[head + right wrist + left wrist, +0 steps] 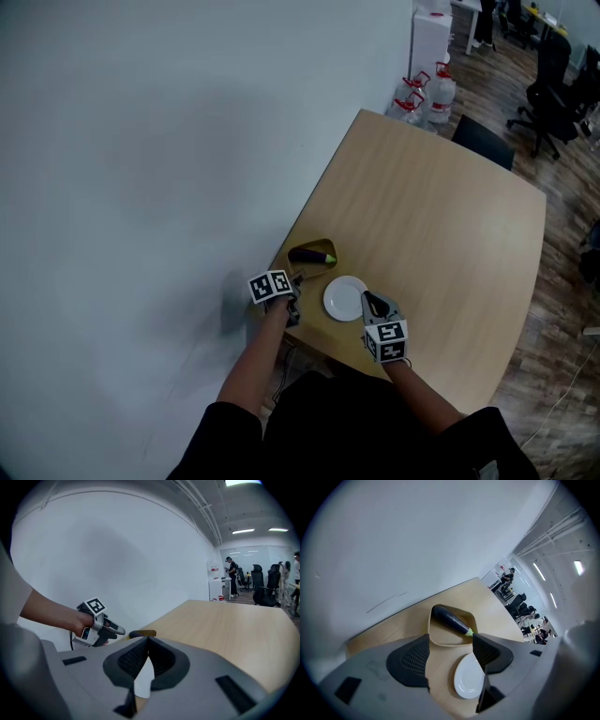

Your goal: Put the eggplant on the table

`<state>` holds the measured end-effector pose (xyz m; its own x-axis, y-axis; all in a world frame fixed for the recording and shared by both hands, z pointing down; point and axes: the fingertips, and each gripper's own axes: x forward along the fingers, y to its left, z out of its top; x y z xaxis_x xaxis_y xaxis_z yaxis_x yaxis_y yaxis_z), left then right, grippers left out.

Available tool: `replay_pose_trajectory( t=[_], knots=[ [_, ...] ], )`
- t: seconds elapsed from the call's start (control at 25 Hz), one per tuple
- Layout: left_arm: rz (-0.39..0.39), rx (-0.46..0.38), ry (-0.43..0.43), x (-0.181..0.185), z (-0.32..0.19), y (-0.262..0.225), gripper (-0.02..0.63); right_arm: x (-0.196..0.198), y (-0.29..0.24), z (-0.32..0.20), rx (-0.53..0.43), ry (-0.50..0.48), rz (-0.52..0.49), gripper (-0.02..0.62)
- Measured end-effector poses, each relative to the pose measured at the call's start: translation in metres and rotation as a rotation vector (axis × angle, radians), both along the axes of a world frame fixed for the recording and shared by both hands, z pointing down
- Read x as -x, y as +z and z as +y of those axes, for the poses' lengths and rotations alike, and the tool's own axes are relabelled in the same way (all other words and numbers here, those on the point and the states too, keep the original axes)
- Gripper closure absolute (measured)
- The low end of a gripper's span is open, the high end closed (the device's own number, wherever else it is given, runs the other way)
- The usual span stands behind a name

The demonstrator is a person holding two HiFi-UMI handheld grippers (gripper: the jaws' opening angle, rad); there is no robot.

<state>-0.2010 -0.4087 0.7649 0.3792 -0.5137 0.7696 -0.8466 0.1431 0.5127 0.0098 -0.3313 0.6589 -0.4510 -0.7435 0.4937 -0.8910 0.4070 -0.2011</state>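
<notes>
The eggplant lies in a tan bowl at the near left corner of the counter, close to the white wall. Its green stem end points right, towards the counter's middle. Just beside the bowl, on the side nearer the person, a white plate sits on the bare wood.

The left claw hovers at the counter's edge, just short of the bowl. In its own view the left claw stands wide apart and holds nothing. Between the jaws show the bowl's near rim and bare wood, with the eggplant beyond and the plate low on the right.

The right claw rests at the plate's right edge. In its own view the right claw is closed, tips touching – a sliver of the white plate shows in the gap under them. The left claw appears there too, gripped by a hand, apart from the right one.

Past the counter's far corner stand water jugs and office chairs
</notes>
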Motion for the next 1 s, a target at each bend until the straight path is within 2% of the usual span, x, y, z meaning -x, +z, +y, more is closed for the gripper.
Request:
replay_pose_trajectory(
  t=[0.12, 0.28, 0.4, 0.52, 0.6, 0.8, 0.88, 1.0],
  knots=[
    [-0.026, -0.096, 0.036, -0.004, 0.008, -0.022, 0.341, 0.004, -0.008, 0.002, -0.019, -0.005, 0.001, 0.535],
    [-0.077, -0.276, 0.082, -0.011, 0.026, -0.057, 0.341, 0.003, -0.017, 0.011, -0.04, -0.004, 0.009, 0.535],
    [-0.161, -0.422, 0.132, -0.014, 0.05, -0.096, 0.342, 0.004, -0.034, 0.023, -0.057, -0.004, 0.008, 0.535],
    [-0.245, -0.554, 0.141, -0.014, 0.078, -0.129, 0.345, 0.006, -0.046, 0.037, -0.076, -0.005, 0.003, 0.535],
    [-0.25, -0.627, 0.124, -0.019, 0.099, -0.15, 0.38, 0.005, -0.056, 0.049, -0.089, -0.004, 0.004, 0.535],
    [-0.236, -0.779, 0.112, -0.034, 0.16, -0.201, 0.523, 0.011, -0.087, 0.087, -0.129, -0.022, 0.007, 0.535],
    [-0.238, -0.807, 0.117, -0.039, 0.187, -0.21, 0.558, 0.013, -0.092, 0.106, -0.134, -0.029, 0.012, 0.535],
    [-0.228, -0.825, 0.103, -0.042, 0.231, -0.222, 0.577, 0.016, -0.103, 0.141, -0.145, -0.041, 0.011, 0.535]
  ],
)
